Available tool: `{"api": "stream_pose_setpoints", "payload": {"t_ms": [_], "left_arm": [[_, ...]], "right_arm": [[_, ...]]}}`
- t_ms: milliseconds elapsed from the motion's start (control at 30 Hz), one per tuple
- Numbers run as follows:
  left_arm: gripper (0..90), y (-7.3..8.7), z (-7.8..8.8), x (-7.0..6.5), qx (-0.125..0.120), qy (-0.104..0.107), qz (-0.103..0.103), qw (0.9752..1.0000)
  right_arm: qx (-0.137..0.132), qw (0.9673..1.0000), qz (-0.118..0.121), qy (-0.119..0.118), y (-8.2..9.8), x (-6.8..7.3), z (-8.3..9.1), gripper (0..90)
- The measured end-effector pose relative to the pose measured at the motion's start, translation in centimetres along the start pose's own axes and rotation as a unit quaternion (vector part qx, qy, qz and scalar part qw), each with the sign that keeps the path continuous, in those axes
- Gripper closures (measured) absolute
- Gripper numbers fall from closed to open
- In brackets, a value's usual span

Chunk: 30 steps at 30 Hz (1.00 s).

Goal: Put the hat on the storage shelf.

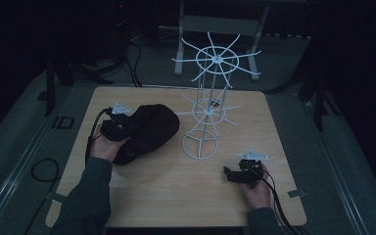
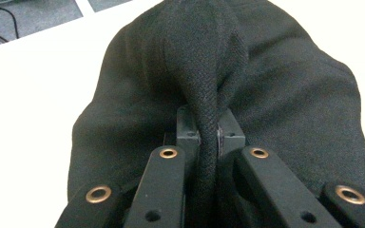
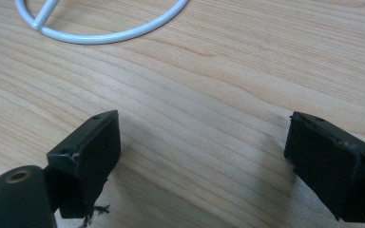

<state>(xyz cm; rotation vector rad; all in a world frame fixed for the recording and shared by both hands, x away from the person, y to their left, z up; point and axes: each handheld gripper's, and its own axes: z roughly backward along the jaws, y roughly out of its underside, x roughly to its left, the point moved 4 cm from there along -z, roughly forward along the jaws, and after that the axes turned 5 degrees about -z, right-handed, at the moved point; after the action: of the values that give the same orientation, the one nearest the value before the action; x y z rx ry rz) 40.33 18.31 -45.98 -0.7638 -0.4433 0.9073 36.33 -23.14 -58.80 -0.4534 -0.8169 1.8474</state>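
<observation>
The high view looks forward and down over the table; both gripper views sit close, the right sharing the rack's base ring toward 12 o'clock.

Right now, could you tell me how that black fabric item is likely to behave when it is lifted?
Probably floppy: the black fabric item bunches into a fold where the left gripper pinches it. It should sag and drape. Its woven surface suggests little slipping.

**Black cloth, white wire, pale wood**

The hat is plain black with a fine woven texture, and a fold of it is pinched in the black left gripper. The right gripper is black too, with brass-coloured rivets. The wire rack is white. The table is light wood with streaky grain.
</observation>
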Motion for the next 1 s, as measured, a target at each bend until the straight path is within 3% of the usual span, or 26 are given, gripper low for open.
{"api": "stream_pose_setpoints", "payload": {"t_ms": [367,1000], "left_arm": [[85.0,-0.5,1.6,0.7,-0.038,0.019,0.029,0.9987],[84.8,-1.3,4.2,1.6,-0.087,0.019,0.062,0.9941]], "right_arm": [[0.0,1.0,0.0,0.0,0.0,0.0,0.0,11.5],[-0.001,1.0,0.0,0.0,0.0,0.0,0.0,11.5]]}}
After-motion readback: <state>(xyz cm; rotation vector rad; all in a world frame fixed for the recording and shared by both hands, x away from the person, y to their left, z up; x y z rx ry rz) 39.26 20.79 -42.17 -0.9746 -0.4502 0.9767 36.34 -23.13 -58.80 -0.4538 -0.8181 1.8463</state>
